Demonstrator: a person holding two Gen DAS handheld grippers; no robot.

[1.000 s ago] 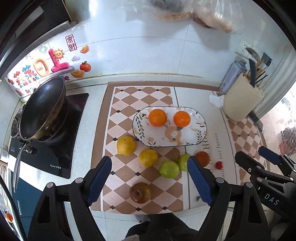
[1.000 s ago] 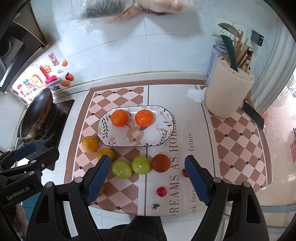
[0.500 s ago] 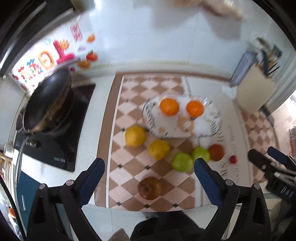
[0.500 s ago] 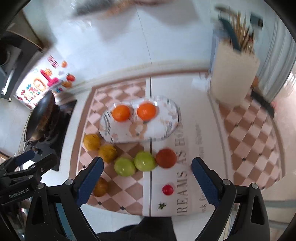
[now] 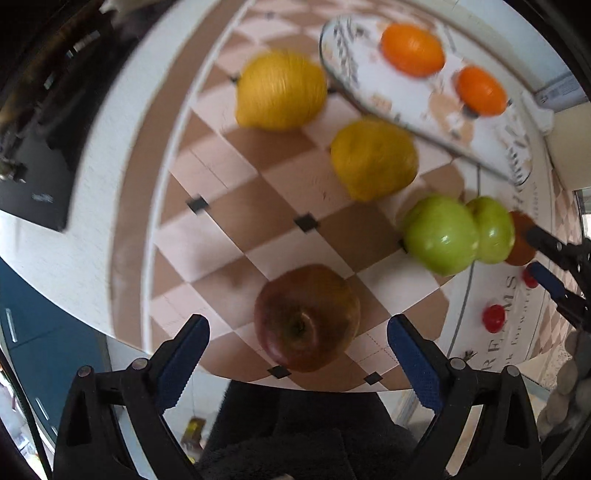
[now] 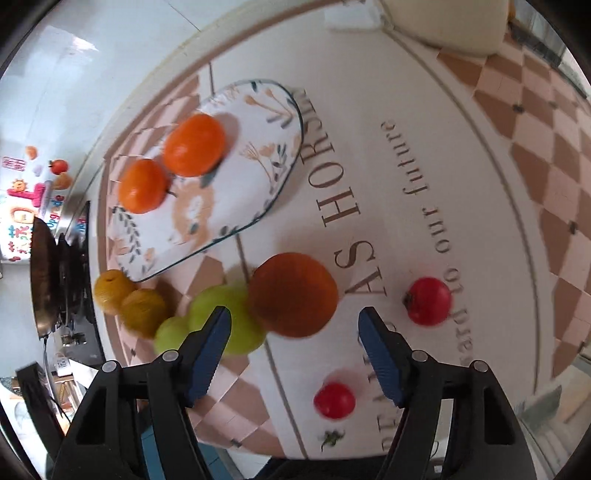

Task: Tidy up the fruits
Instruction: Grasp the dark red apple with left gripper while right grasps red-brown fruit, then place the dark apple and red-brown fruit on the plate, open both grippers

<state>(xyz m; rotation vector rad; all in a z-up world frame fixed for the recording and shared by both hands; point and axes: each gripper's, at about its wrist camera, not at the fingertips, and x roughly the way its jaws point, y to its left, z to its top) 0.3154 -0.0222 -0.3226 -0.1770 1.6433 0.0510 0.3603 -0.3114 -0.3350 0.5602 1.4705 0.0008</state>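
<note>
My left gripper [image 5: 297, 328] points straight down, open wide, with a red-brown apple [image 5: 306, 317] between its fingers; the pads stand apart from it. Beyond lie two yellow fruits [image 5: 280, 96] [image 5: 373, 158] and two green apples [image 5: 439, 236] [image 5: 491, 229]. Two oranges [image 6: 194, 144] [image 6: 142, 186] sit on the patterned plate [image 6: 288, 155]. My right gripper [image 6: 293, 314] hangs low over a dark orange fruit [image 6: 293, 293]. Its jaws are closing, and the fruit sits just ahead of the tips, untouched. Two small red tomatoes [image 6: 428, 301] [image 6: 334, 400] lie to its right.
The fruits rest on a checkered mat [image 5: 258, 206] whose front edge runs along the counter edge. A black pan [image 6: 44, 277] on a stove stands to the left, and a beige holder [image 6: 443, 22] stands at the back right. The right gripper's fingers [image 5: 546, 240] show at the left view's right edge.
Both grippers have dropped close to the mat and tilted down, so the fruits loom larger. The left jaws spread wider. The right jaws widened, then narrowed around the dark orange fruit.
</note>
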